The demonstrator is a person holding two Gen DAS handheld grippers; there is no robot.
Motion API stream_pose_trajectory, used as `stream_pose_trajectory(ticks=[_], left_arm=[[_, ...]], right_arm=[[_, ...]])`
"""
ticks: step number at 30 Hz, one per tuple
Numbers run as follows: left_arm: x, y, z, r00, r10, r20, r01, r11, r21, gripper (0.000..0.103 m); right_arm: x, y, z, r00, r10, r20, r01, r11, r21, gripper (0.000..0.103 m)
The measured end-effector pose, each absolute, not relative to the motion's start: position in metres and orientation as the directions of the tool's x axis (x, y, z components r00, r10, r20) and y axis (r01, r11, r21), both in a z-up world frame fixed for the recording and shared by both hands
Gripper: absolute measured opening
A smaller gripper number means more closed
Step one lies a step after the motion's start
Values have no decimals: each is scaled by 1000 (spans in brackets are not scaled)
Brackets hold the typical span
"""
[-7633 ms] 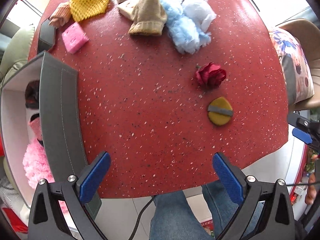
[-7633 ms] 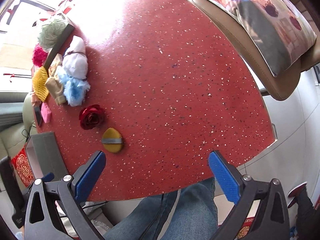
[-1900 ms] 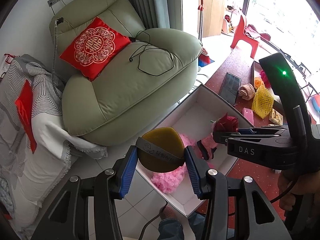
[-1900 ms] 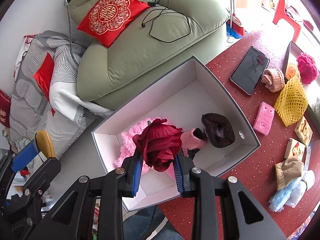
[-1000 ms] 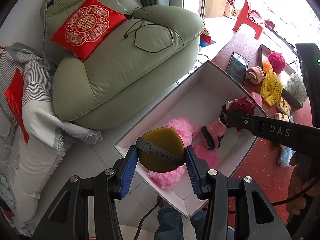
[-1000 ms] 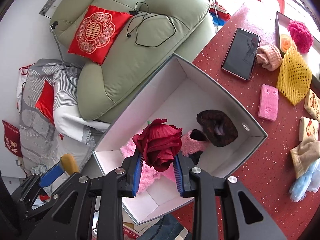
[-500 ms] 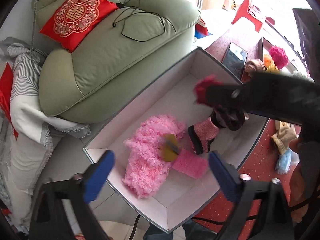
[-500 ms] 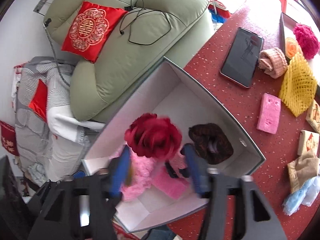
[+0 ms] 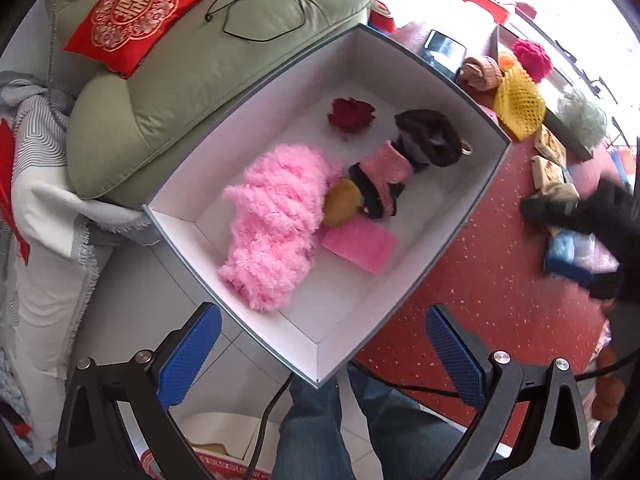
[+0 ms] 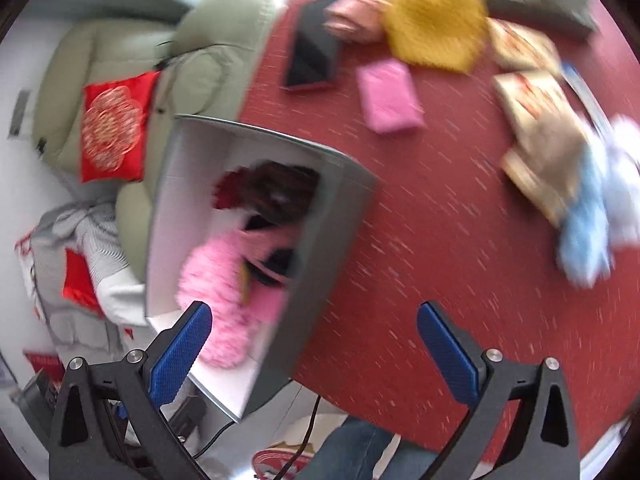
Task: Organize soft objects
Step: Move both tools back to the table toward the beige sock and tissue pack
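In the left wrist view the open white box (image 9: 486,184) holds a red rose (image 9: 352,114), a yellow puff (image 9: 342,202), a pink fluffy piece (image 9: 276,224), a pink sponge (image 9: 358,246), a pink-and-black sock (image 9: 384,174) and a dark scrunchie (image 9: 430,136). My left gripper (image 9: 322,316) hangs open above the box's near corner, nothing between its fingers. My right gripper (image 10: 314,312) has its jaws opening wide and empty, over the box's grey wall (image 10: 328,240) and the table edge. This view is blurred; the rose (image 10: 232,192) shows inside the box.
On the red table (image 10: 440,280) lie a pink sponge (image 10: 388,96), a phone (image 10: 314,56), a yellow net (image 10: 436,32), a beige sock (image 10: 556,152) and a blue fluffy piece (image 10: 584,232). A green armchair (image 9: 200,60) stands behind the box. A person's jeans (image 9: 320,432) show below.
Both grippers opened. The yellow puff and the red rose dropped into the box. The right gripper then swung away from the box toward the table.
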State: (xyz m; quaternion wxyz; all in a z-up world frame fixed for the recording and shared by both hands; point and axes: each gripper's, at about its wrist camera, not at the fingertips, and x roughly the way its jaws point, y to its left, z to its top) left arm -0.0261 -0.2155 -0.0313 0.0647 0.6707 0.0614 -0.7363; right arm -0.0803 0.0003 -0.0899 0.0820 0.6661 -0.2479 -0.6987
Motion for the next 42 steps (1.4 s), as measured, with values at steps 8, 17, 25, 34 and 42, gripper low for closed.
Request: stream_pose_trajectory(ticks=[8, 17, 25, 34, 42], left_arm=[[-20, -228, 81, -547, -17, -837, 157, -984, -82, 102], [13, -247, 148, -687, 142, -713, 53, -968, -244, 102], [23, -256, 111, -526, 136, -840, 108, -969, -224, 102], [50, -255, 51, -378, 209, -902, 76, -964, -255, 102], [68, -239, 15, -270, 287, -919, 34, -951, -307, 102]], right_arm=[[-33, 56, -123, -21, -443, -896, -502, -771, 392, 103], [-38, 56, -85, -131, -373, -918, -486, -783, 388, 103], [8, 64, -134, -10, -499, -867, -732, -587, 346, 103], [78, 79, -145, -43, -410, -911, -776, -561, 290, 103], [130, 111, -143, -43, -287, -957, -794, -571, 207, 103]])
